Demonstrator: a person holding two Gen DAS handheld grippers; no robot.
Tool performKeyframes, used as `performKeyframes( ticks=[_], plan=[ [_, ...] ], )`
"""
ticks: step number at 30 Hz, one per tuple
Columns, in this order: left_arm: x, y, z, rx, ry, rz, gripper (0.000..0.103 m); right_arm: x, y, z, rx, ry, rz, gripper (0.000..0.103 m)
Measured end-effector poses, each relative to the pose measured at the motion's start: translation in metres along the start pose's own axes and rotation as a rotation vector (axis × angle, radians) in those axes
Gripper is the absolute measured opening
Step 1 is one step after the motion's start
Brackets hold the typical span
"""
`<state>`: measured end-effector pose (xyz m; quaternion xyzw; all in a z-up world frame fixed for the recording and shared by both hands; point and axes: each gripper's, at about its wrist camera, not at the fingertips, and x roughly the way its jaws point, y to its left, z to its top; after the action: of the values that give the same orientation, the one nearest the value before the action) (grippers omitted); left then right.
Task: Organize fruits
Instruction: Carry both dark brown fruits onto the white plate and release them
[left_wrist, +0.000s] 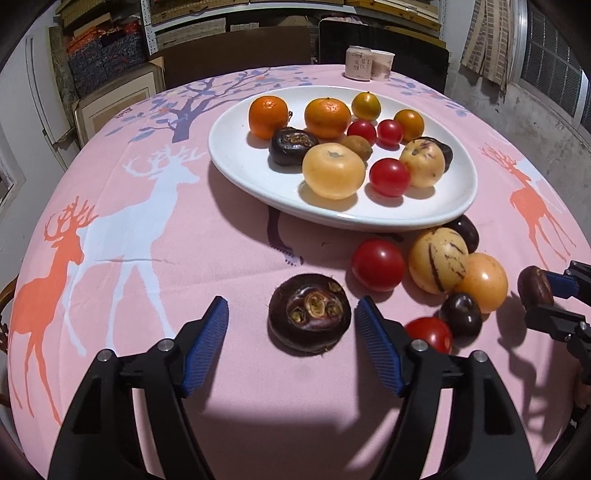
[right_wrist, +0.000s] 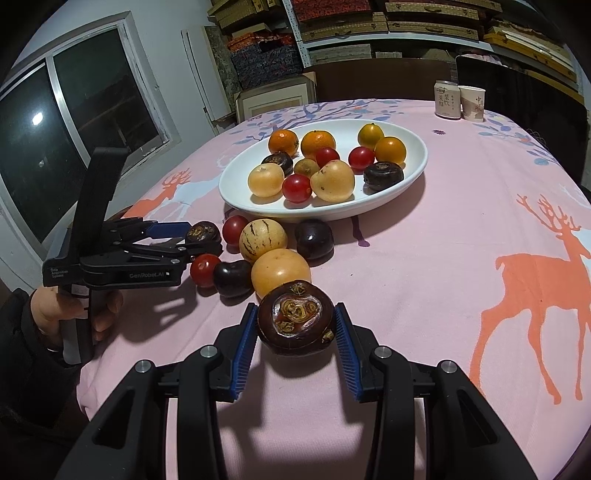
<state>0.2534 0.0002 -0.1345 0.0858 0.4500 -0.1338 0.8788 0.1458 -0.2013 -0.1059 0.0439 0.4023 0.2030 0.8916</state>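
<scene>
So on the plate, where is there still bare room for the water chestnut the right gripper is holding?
The white plate has bare room along its left rim, beside the peach-coloured fruit, and along the near rim. Its middle and back are crowded. The right gripper holds the water chestnut; the left gripper is open around another.

Right gripper (right_wrist: 295, 330) clamping dark water chestnut (right_wrist: 295, 320), white plate (right_wrist: 413, 162) beyond

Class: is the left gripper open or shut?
Open. The left gripper has its blue pads spread on either side of a dark water chestnut on the tablecloth, without touching it.
</scene>
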Motion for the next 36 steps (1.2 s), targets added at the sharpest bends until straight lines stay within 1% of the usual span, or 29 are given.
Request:
performKeyframes(
  ticks=[1, 2, 3, 5, 12, 16, 18, 22, 24, 26, 30, 33, 36],
  plan=[
    [0.0, -0.001, 0.0, 0.006, -0.005, -0.002, 0.062, 0.0, -0.001, 0.0, 0.001, -0.001, 0.0, 0.042],
    [-0.002, -0.004, 0.0, 0.018, -0.012, -0.012, 0.041, 0.0, -0.001, 0.0, 0.003, -0.002, 0.0, 0.042],
    [-0.004, -0.006, 0.0, 0.026, -0.014, -0.005, 0.04, -0.001, -0.001, 0.0, 0.005, -0.003, 0.0, 0.042],
    [-0.006, -0.009, -0.002, 0.029, -0.017, 0.01, 0.04, -0.001, -0.001, 0.0, 0.009, -0.004, 0.001, 0.042],
    [-0.038, -0.004, -0.009, -0.028, -0.097, -0.057, 0.04, -0.002, -0.003, 0.001, 0.013, -0.011, 0.008, 0.042],
    [-0.055, -0.008, -0.015, -0.033, -0.137, -0.057, 0.04, -0.004, -0.004, 0.001, 0.015, -0.021, 0.009, 0.042],
    [-0.063, -0.011, -0.018, -0.032, -0.16, -0.053, 0.04, -0.007, -0.005, 0.001, 0.021, -0.04, 0.004, 0.042],
    [-0.08, -0.013, -0.009, -0.032, -0.204, -0.05, 0.04, -0.009, -0.006, 0.009, 0.019, -0.032, -0.011, 0.042],
    [-0.087, -0.009, 0.001, -0.033, -0.225, -0.048, 0.04, -0.017, -0.004, 0.02, 0.002, -0.05, -0.014, 0.042],
    [-0.088, -0.007, 0.016, -0.036, -0.228, -0.056, 0.04, -0.027, -0.002, 0.04, -0.025, -0.075, -0.014, 0.042],
    [-0.073, 0.001, 0.054, -0.044, -0.222, -0.056, 0.04, -0.032, -0.004, 0.088, -0.053, -0.105, -0.024, 0.042],
    [-0.044, 0.008, 0.077, -0.063, -0.195, -0.061, 0.04, -0.011, -0.013, 0.128, -0.044, -0.091, -0.022, 0.042],
    [-0.011, 0.014, 0.095, -0.09, -0.145, -0.068, 0.04, 0.021, -0.025, 0.155, -0.011, -0.065, -0.018, 0.042]
  ],
)
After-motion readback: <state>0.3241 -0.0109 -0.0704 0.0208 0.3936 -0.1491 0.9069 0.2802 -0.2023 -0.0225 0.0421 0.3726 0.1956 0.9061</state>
